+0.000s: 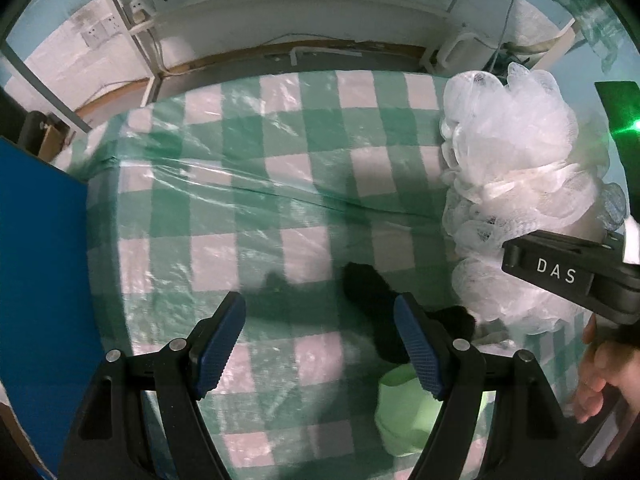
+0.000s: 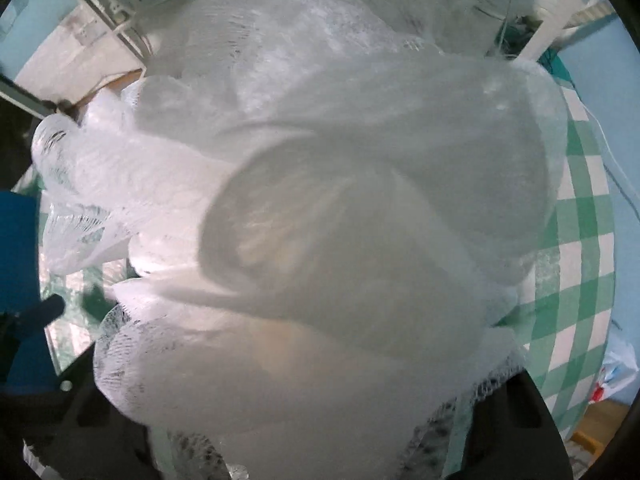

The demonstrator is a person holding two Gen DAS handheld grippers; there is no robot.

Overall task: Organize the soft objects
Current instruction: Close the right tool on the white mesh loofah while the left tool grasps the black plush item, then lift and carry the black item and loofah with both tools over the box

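The left tool [image 1: 320, 344] is held open above the green-and-white checked table [image 1: 224, 208], nothing between its 2 blue pads [image 1: 220, 344]. A white mesh bath pouf [image 1: 516, 184] is gripped by the right tool [image 1: 560, 276] and held up over the table's right side. A black soft item [image 1: 372, 300] and a pale green cloth [image 1: 404, 412] are seen lying below the left tool.

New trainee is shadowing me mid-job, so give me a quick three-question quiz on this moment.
1. True or false: the left tool is shut on the black soft item.
2. Multiple choice: the white mesh bath sponge is at A) the right tool, B) the green cloth, C) the blue panel.
3. Fill in: the table cover has a green-and-white ____ pattern.

Key: 1 false; 2 A; 3 checked.
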